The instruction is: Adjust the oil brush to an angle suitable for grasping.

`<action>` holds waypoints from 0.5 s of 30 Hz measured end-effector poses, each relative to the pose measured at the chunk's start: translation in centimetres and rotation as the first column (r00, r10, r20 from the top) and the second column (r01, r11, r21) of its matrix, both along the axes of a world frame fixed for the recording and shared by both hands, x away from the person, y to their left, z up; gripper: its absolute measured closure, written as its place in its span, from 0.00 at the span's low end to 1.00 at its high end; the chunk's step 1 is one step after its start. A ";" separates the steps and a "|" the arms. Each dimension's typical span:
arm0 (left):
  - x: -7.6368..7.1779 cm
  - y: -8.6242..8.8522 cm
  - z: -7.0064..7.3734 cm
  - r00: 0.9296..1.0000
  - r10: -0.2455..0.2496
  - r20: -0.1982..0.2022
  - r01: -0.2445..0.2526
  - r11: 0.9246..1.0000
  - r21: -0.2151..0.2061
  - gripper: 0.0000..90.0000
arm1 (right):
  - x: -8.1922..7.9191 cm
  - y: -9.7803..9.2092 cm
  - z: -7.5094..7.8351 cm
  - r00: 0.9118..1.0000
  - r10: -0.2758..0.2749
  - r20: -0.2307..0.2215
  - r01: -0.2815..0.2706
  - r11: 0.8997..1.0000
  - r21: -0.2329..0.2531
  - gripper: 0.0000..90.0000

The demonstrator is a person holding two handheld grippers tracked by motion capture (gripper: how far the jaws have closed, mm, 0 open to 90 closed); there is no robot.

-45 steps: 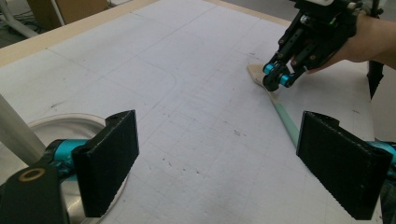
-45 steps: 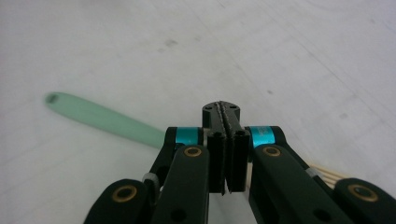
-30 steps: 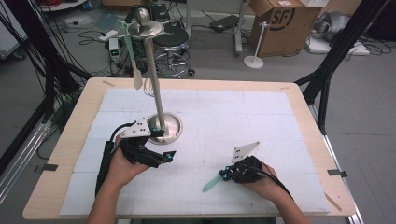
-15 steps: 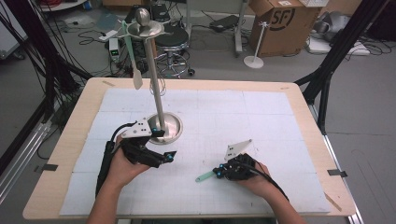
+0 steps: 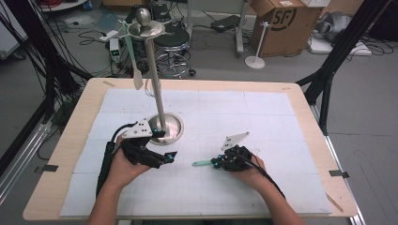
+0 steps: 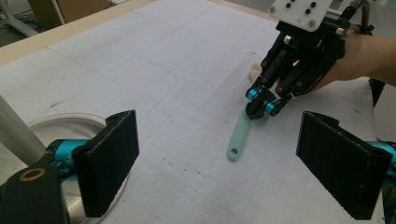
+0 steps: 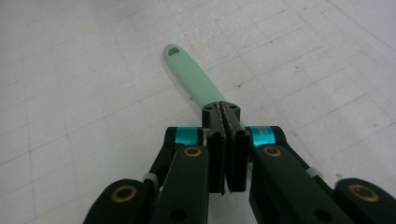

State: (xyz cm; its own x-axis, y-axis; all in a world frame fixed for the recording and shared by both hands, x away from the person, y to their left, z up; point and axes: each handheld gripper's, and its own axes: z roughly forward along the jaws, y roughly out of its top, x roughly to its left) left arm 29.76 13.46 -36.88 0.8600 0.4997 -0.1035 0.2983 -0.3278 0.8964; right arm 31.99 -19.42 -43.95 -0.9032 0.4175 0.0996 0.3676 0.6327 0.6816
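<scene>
Right tongs [image 5: 217, 163] had swung since second before, mint spatula [image 5: 202, 163] now pointing toward frame left, low centre, blade end pinched between shut jaws; likely lifting toward stand [image 5: 157, 89]. Left tongs [image 5: 170, 156] wide open, empty, beside stand base. Surface [image 5: 263, 112] white, gridded. Room behind: cables, cardboard box [image 5: 277, 23].

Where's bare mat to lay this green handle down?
Free: the far right mat, between the stand's base and the table's right edge, and the near strip between both hands. Crowded: around the base, where the left gripper sits beside the right gripper holding the green handle.
</scene>
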 end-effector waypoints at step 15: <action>-0.1 0.1 0.1 1.000 0.001 0.000 -0.001 1.000 -0.001 0.15 | 1.3 -2.6 0.5 0.989 -0.145 0.031 0.145 0.989 -0.011 0.98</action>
State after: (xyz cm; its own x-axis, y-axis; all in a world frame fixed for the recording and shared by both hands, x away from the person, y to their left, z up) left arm 29.69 13.55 -36.82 0.8593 0.5008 -0.1038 0.2986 -0.3264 0.8968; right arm 33.27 -22.00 -43.45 -0.8356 0.5454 0.0665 0.4353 0.5834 0.6857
